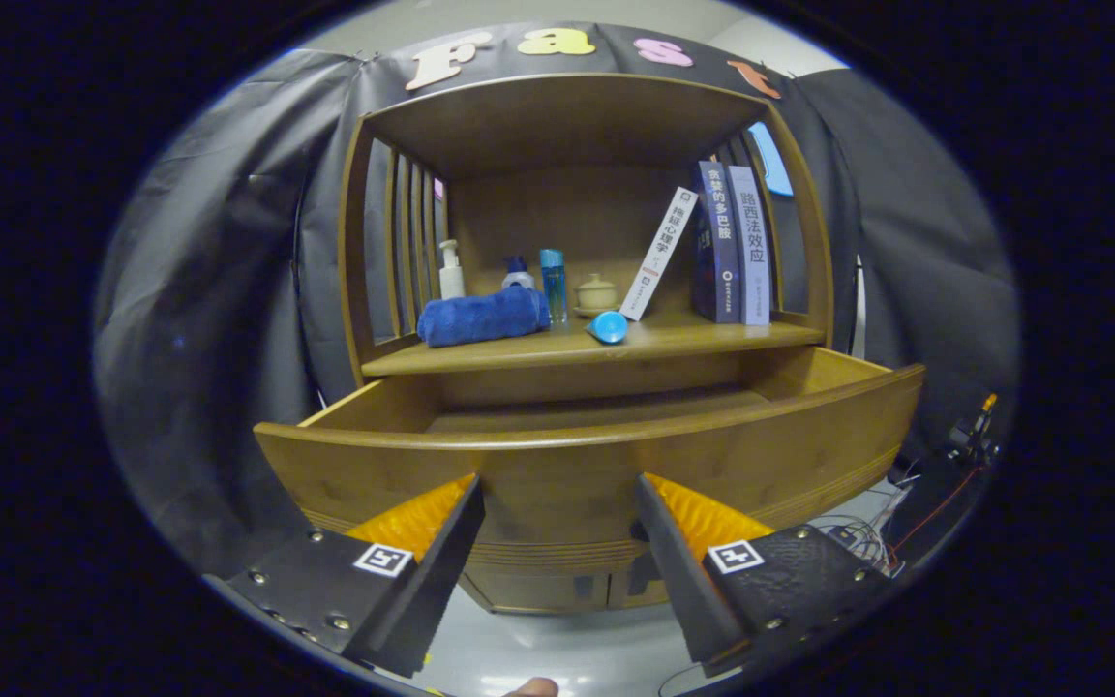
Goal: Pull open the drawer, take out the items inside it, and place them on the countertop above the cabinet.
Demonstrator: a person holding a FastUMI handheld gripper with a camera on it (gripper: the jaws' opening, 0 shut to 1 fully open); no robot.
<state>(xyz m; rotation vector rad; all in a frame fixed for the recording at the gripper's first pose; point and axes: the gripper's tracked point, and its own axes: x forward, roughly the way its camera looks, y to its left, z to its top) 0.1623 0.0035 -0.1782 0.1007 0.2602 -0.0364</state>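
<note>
The wooden drawer point(596, 455) of the cabinet stands pulled out toward me, its front panel just ahead of my fingers. The part of its inside that I can see shows bare wood; the front panel hides the near part. Above it, the countertop point(712, 339) carries a rolled blue towel point(482, 316) and a small blue cup-like item point(608, 327) lying on its side near the front edge. My gripper point(557, 489) is open, with nothing between its fingers, level with the drawer front.
On the countertop stand a white pump bottle point(450, 270), a blue bottle point(554, 284), a small lidded pot point(596, 292), a leaning white book point(658, 254) and upright dark books point(734, 244). Cables point(916, 503) lie on the floor to the right.
</note>
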